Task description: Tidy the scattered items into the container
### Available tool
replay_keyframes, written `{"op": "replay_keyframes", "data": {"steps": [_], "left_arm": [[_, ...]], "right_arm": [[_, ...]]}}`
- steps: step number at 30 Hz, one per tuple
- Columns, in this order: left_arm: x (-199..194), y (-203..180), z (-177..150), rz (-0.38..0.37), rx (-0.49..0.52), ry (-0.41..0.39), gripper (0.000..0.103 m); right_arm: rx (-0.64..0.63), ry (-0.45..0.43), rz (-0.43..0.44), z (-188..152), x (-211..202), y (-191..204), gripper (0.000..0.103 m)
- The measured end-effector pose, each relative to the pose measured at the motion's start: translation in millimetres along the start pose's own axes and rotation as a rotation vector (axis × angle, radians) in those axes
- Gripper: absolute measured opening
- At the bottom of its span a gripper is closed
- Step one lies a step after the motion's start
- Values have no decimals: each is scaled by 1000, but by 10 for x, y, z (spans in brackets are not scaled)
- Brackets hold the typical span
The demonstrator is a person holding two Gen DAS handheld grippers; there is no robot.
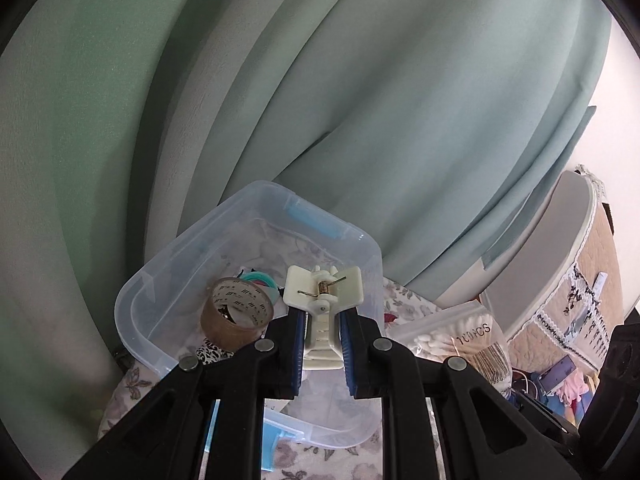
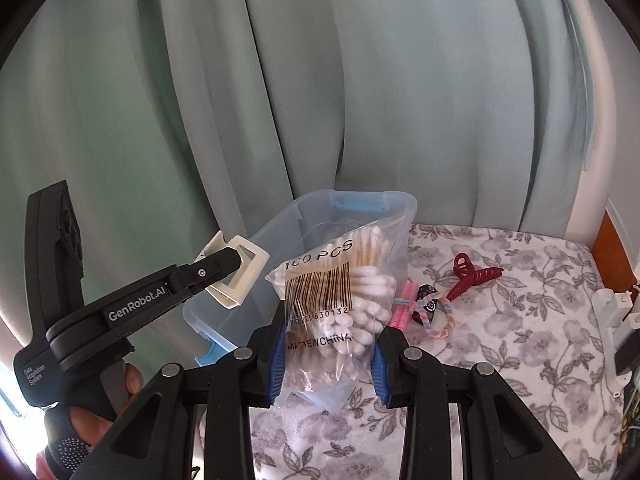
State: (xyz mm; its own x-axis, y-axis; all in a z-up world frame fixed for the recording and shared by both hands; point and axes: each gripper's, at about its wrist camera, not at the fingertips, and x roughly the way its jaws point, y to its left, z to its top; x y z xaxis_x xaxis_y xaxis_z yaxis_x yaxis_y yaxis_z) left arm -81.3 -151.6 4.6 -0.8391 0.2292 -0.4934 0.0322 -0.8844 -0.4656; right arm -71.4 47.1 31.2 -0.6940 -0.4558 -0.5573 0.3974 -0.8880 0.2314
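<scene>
My left gripper (image 1: pixel 322 350) is shut on a cream plastic clip (image 1: pixel 323 300), held over the near part of the clear plastic bin (image 1: pixel 140 308). Inside the bin lie a roll of brown tape (image 1: pixel 236 312) and a teal ring (image 1: pixel 260 279). My right gripper (image 2: pixel 330 356) is shut on a clear bag of cotton swabs (image 2: pixel 340 292), held just in front of the bin (image 2: pixel 288 224). The right wrist view also shows the left gripper (image 2: pixel 224 268) with the clip (image 2: pixel 240 276) at the bin's left side. The swab bag (image 1: pixel 460 336) appears right of the bin in the left wrist view.
On the floral cloth (image 2: pixel 500 340) right of the bin lie a dark red claw clip (image 2: pixel 472 274), a pink comb (image 2: pixel 406 306) and a pastel braided hair tie (image 2: pixel 436 320). Pale green curtains (image 2: pixel 360 100) hang close behind the bin. A white device (image 2: pixel 616 320) stands at the right edge.
</scene>
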Motion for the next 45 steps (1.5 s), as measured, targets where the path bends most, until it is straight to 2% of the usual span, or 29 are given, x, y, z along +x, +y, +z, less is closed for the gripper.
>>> {"op": "replay_keyframes", "data": {"steps": [9, 22, 33, 39, 42, 44, 45], "left_arm": [[168, 255, -5, 28, -54, 24, 17], [397, 484, -39, 64, -101, 69, 17], [459, 483, -8, 93, -88, 53, 17], [477, 457, 11, 97, -87, 60, 19], [477, 432, 22, 91, -80, 62, 31], [455, 384, 21, 92, -68, 61, 47], [450, 367, 19, 96, -65, 61, 50]], "right_arm": [[-44, 58, 25, 26, 258, 208, 37], [-55, 140, 49, 9, 673, 244, 39], [-59, 170, 53, -7, 843, 241, 40], [-86, 171, 54, -20, 832, 287, 46], [-85, 170, 62, -21, 822, 279, 49], [-85, 166, 62, -24, 800, 272, 51], [-84, 163, 62, -26, 784, 270, 52]]}}
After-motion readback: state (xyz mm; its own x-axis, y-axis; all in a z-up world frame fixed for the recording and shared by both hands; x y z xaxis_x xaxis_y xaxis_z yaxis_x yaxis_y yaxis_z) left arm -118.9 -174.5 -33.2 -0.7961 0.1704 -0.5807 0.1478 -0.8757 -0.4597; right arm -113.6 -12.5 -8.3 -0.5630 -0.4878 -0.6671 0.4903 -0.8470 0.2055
